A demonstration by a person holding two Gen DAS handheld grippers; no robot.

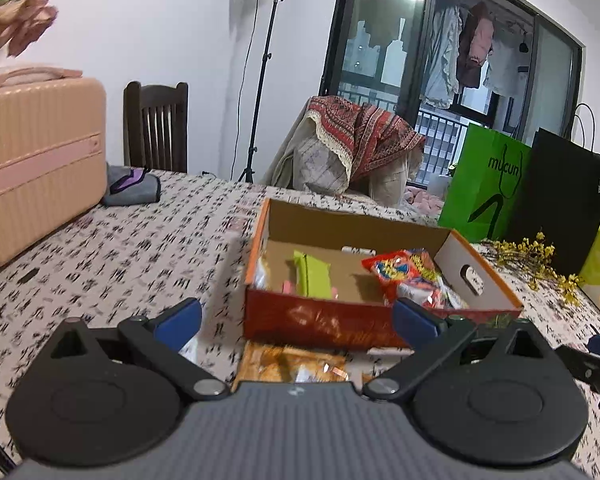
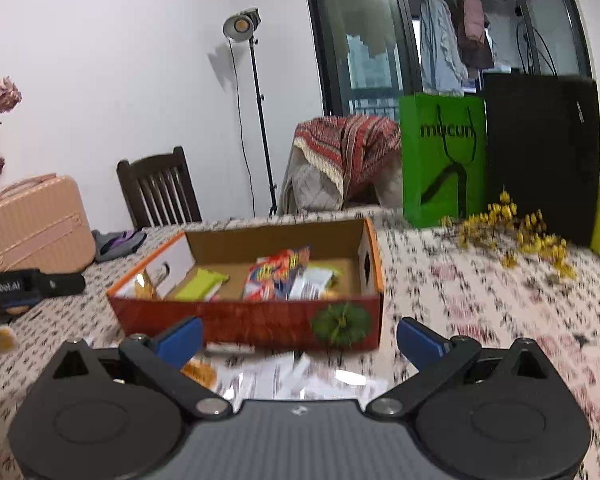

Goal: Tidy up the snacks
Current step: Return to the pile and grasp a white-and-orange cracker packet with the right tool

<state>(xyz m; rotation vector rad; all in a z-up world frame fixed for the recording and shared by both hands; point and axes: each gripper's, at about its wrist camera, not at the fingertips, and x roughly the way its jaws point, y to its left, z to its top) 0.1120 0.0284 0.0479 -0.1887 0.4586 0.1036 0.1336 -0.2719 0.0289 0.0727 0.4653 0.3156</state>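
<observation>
You hold both the left gripper (image 1: 296, 320) and right gripper (image 2: 299, 338) spread wide and empty at lower centre, facing the orange cardboard box (image 1: 320, 326), ready for loose packets.

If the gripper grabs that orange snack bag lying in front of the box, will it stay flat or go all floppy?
Probably floppy: the orange snack bag looks like thin, crinkly wrapper lying flat on the table, so it would likely sag and bend. Its shiny surface could make it a bit slippery. It seems light, so the open left gripper should lift it easily.
</observation>
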